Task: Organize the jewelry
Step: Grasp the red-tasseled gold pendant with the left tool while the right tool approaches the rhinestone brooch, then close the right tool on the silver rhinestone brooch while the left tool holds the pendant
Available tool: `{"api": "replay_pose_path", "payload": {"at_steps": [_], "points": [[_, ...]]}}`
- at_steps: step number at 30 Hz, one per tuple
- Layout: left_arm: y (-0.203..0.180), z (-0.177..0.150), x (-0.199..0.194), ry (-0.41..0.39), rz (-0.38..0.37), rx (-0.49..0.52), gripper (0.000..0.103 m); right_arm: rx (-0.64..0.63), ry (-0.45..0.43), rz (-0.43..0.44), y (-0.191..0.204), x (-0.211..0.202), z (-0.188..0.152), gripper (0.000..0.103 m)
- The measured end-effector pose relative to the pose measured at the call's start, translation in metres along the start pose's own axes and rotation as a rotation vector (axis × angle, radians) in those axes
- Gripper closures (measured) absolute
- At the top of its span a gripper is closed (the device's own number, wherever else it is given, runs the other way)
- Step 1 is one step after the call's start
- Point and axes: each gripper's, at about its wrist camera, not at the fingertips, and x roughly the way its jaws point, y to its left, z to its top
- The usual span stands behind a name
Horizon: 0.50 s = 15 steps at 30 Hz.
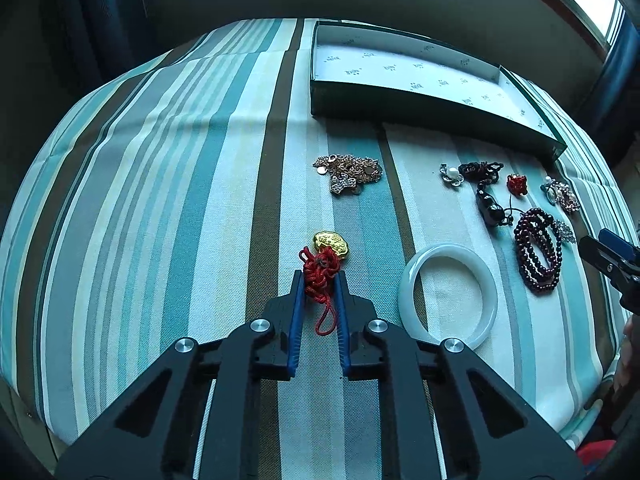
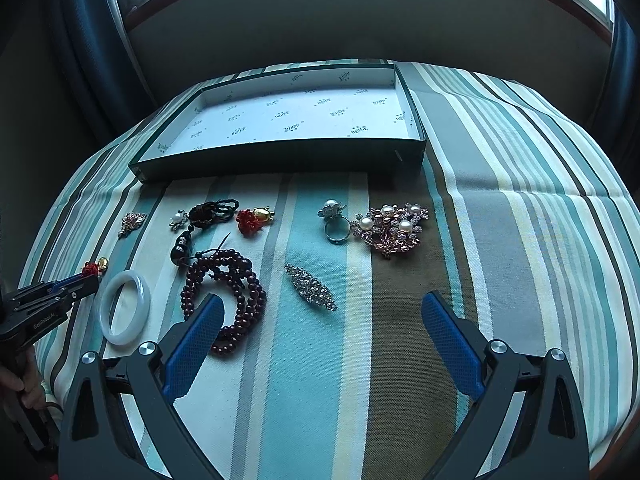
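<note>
My left gripper [image 1: 319, 277] is shut on the red knotted cord [image 1: 320, 274] of a gold charm [image 1: 331, 243] that lies on the striped cloth; it also shows in the right wrist view [image 2: 86, 276]. My right gripper [image 2: 322, 306] is open and empty above the cloth, with a crystal brooch [image 2: 311, 287] lying between its fingers. An open dark green box [image 2: 280, 156] with a white lining stands at the back [image 1: 400, 102]. Jewelry lies in front of it: a white jade bangle [image 1: 448, 294], a dark red bead bracelet [image 2: 228, 296], a pearl ring [image 2: 333, 218] and a pearl brooch [image 2: 394, 226].
A chain pile [image 1: 350, 174] lies mid-table. A black bead pendant [image 2: 188, 236], a small pearl flower [image 2: 179, 219], a red and gold charm [image 2: 254, 219] and a small pink brooch [image 2: 131, 223] lie near the box. The cloth edge drops off all round.
</note>
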Motion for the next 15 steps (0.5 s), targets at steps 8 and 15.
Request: {"api": "replay_pose_path", "payload": {"at_steps": [8, 15], "points": [[0.002, 0.003, -0.006, -0.030, 0.005, -0.015, 0.095, 0.002, 0.003, -0.002, -0.002, 0.001, 0.001, 0.005], [0.002, 0.007, -0.012, -0.053, 0.011, -0.013, 0.095, -0.011, 0.003, -0.011, -0.001, 0.003, 0.004, 0.006]]}}
